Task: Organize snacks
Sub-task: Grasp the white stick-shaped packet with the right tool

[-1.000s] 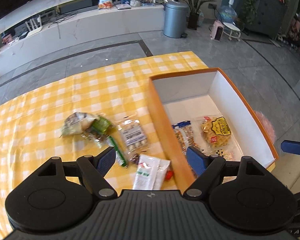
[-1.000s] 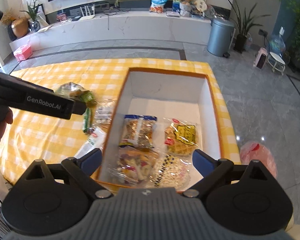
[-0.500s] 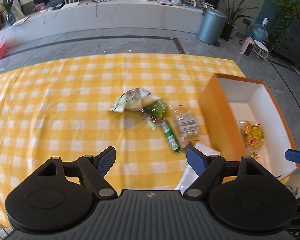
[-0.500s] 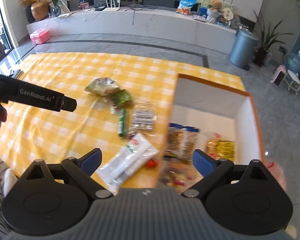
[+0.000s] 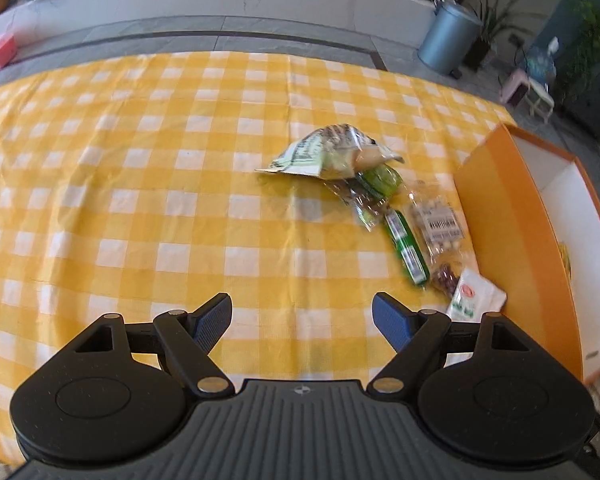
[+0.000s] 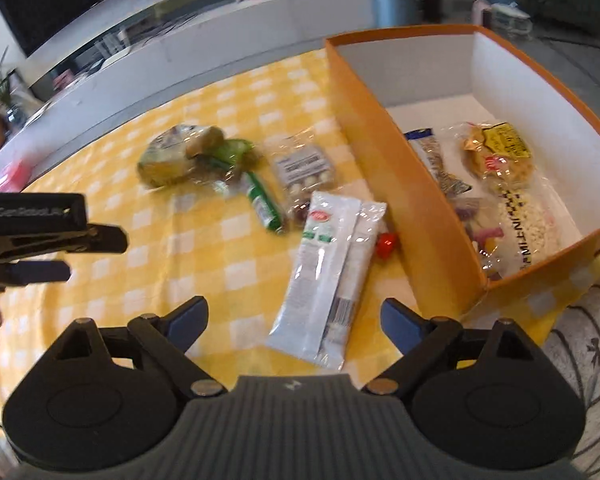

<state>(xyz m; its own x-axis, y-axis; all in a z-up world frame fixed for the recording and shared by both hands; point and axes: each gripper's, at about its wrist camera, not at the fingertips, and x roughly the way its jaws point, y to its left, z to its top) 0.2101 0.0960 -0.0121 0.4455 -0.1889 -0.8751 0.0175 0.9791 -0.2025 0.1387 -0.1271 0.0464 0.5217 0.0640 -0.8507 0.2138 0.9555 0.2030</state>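
Beside orange box (image 6: 410, 184): loose snacks | left claw (image 5: 302, 322) wide, empty | right claw (image 6: 294, 318) closing, empty

"GenRobot.AI" on the left gripper (image 6: 40, 256), other labels too blurred

The left gripper (image 5: 302, 318) is held tilted downward, jaws spread wide with nothing between them. The right gripper (image 6: 294, 320) is likewise angled down, its empty jaws closing slightly.
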